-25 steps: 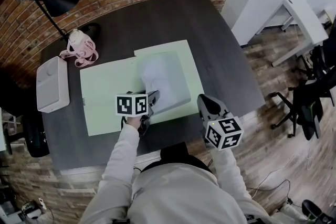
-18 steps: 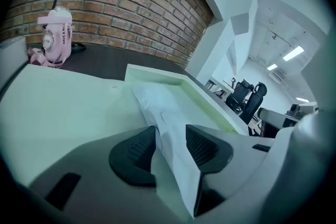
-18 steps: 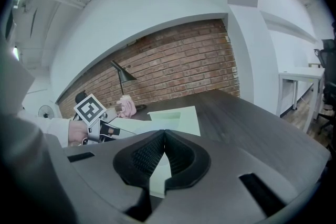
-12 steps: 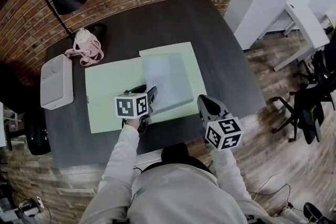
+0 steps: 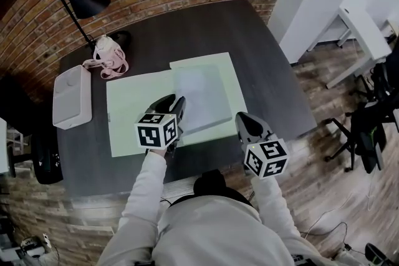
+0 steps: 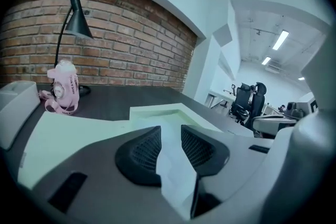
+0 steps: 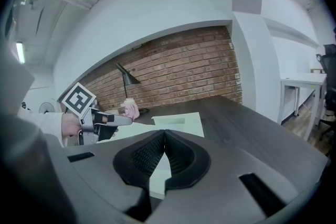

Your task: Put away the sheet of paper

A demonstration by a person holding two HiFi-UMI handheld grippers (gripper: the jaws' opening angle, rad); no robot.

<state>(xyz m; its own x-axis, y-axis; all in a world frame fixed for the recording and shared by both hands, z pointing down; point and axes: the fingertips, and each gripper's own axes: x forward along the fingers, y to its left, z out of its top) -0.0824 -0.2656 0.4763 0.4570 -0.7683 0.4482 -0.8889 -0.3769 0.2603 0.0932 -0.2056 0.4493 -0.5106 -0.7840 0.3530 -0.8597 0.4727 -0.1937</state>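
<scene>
The white sheet of paper [image 5: 198,99] lies flat on the right half of a pale green folder [image 5: 134,112] that is spread open on the dark table [image 5: 206,28]. My left gripper [image 5: 176,104] hovers over the folder's middle, just left of the sheet. Its jaws have just been closing but still stand apart, with nothing between the pads [image 6: 146,150]; only the pale folder shows through the gap. My right gripper [image 5: 240,121] hangs over the table's front edge, right of the folder, with its jaws pressed together and empty [image 7: 164,139].
A black desk lamp [image 5: 75,0] stands at the back left by the brick wall, with a small pink bag [image 5: 109,54] beside its foot. A white box [image 5: 72,96] lies at the table's left edge. Office chairs [image 5: 368,128] and a white desk [image 5: 368,34] are at the right.
The left gripper has risen off the folder and drawn slightly towards the sheet. The sheet, blurred a second ago, now lies still and flat. The right gripper has stayed put.
</scene>
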